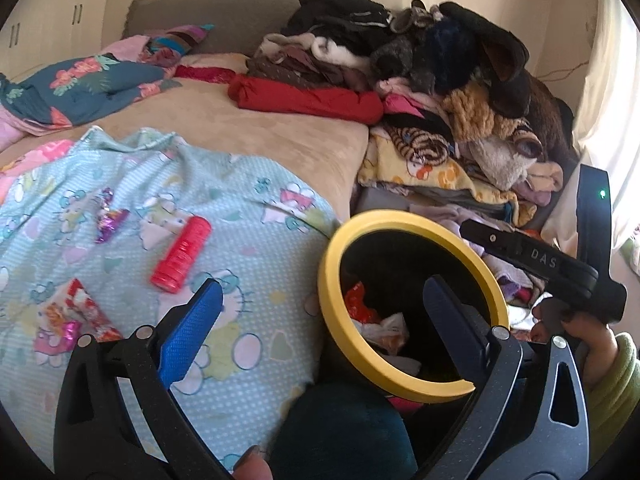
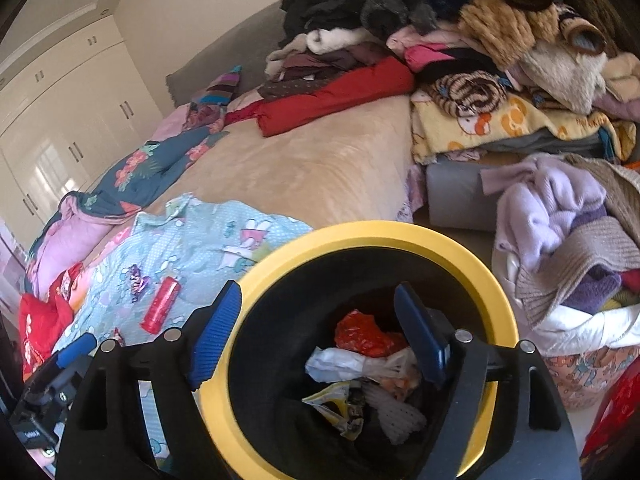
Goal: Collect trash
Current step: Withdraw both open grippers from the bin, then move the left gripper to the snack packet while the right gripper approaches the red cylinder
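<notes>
A black bin with a yellow rim stands beside the bed. It holds a red wrapper, a white bag and other scraps. A red cylinder, a shiny purple wrapper and a red-and-white wrapper lie on the pale blue cartoon sheet. My left gripper is open and empty, straddling the bin's left rim. My right gripper hangs open above the bin's mouth with nothing between its pads.
A tall heap of clothes covers the bed's far right side. A basket of laundry stands right of the bin. A hand in a green sleeve holds the right gripper's body. White wardrobes line the left wall.
</notes>
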